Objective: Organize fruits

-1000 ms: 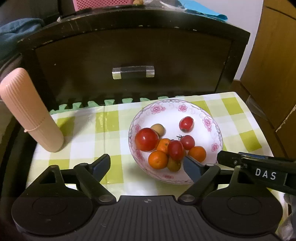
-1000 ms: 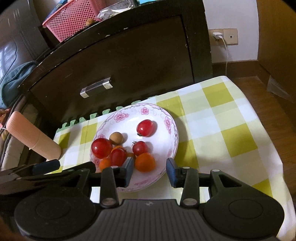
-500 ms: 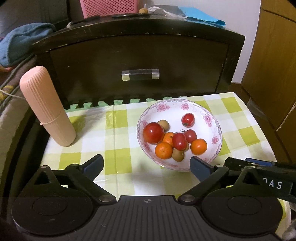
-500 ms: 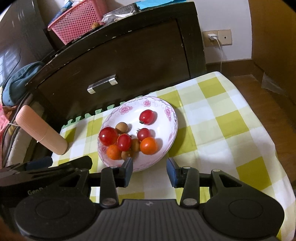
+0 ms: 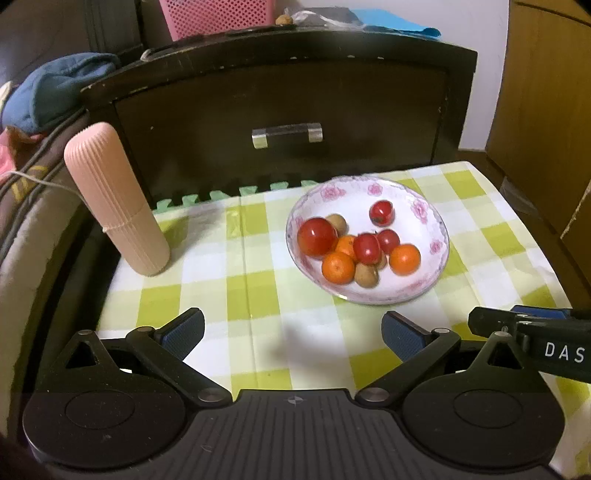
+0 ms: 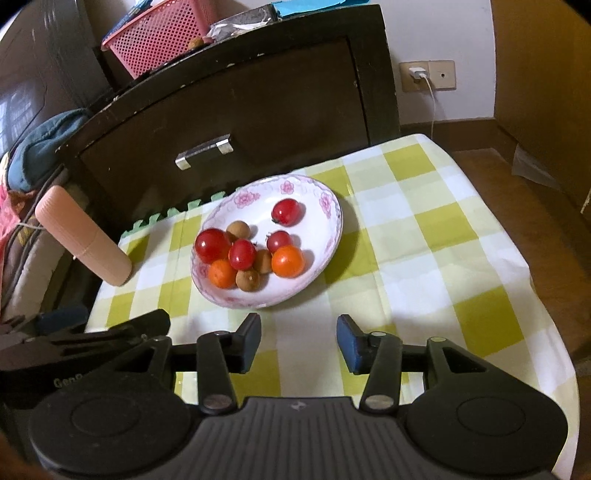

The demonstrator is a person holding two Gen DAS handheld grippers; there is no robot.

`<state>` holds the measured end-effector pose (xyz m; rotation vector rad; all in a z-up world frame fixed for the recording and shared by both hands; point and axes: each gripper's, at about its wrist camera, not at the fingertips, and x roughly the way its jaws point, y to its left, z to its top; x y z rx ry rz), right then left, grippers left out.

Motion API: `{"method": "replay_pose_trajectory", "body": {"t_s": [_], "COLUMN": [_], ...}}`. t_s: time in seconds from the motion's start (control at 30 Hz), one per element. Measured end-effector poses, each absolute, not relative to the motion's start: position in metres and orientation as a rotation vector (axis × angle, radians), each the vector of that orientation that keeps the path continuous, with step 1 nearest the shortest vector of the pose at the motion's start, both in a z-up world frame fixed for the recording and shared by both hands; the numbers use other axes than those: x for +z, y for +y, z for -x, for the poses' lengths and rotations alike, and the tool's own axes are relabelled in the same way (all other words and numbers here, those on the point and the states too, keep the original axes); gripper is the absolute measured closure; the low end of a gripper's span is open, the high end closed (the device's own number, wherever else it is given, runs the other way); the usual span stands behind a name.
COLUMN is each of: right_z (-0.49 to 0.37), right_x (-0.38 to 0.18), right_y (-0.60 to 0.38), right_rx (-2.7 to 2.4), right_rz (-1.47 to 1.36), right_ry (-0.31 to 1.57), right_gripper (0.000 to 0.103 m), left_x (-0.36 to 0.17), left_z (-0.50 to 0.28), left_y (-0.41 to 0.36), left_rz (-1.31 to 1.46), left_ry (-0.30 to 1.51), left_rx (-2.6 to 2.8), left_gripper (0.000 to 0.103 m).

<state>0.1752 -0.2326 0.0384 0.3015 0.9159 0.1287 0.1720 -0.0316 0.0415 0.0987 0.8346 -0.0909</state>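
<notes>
A white bowl with pink flowers [image 5: 424, 218] [image 6: 325, 206] rests on the green-checked cloth [image 5: 236, 258] [image 6: 424, 229]. It holds several red tomatoes [image 5: 316, 236] [image 6: 211, 245], orange citrus fruits [image 5: 338, 267] [image 6: 287, 261] and small brown fruits [image 5: 366, 274] [image 6: 247, 279]. My left gripper [image 5: 291, 334] hovers over the cloth short of the bowl, jaws wide open and empty. Just in front of the bowl, my right gripper [image 6: 298, 341] has its jaws opening with nothing between them. The right gripper's body [image 5: 532, 338] shows at the edge of the left wrist view.
A tall ribbed pink case [image 5: 116, 201] [image 6: 83, 240] stands at the cloth's left edge. A dark drawer unit with a metal handle [image 5: 287, 134] [image 6: 204, 151] rises behind, carrying a pink basket [image 6: 162, 35]. The floor drops off to the right.
Both grippers drew back from the bowl, which now looks smaller and farther. The left jaws spread wider; the right jaws opened slightly.
</notes>
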Motion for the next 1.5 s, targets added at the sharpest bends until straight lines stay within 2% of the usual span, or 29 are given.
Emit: {"method": "replay_pose_trajectory", "body": {"t_s": [1.5], "right_z": [-0.081], "right_x": [0.035], "right_y": [-0.214], "right_rx": [0.124], "right_rz": [-0.249], "right_ry": [0.928], "right_gripper": [0.059], "left_x": [0.032], "left_z": [-0.097], "left_y": [-0.015], "left_rz": [-0.102], "left_ry": [0.873], "left_rx": [-0.133], "left_gripper": [0.0]}}
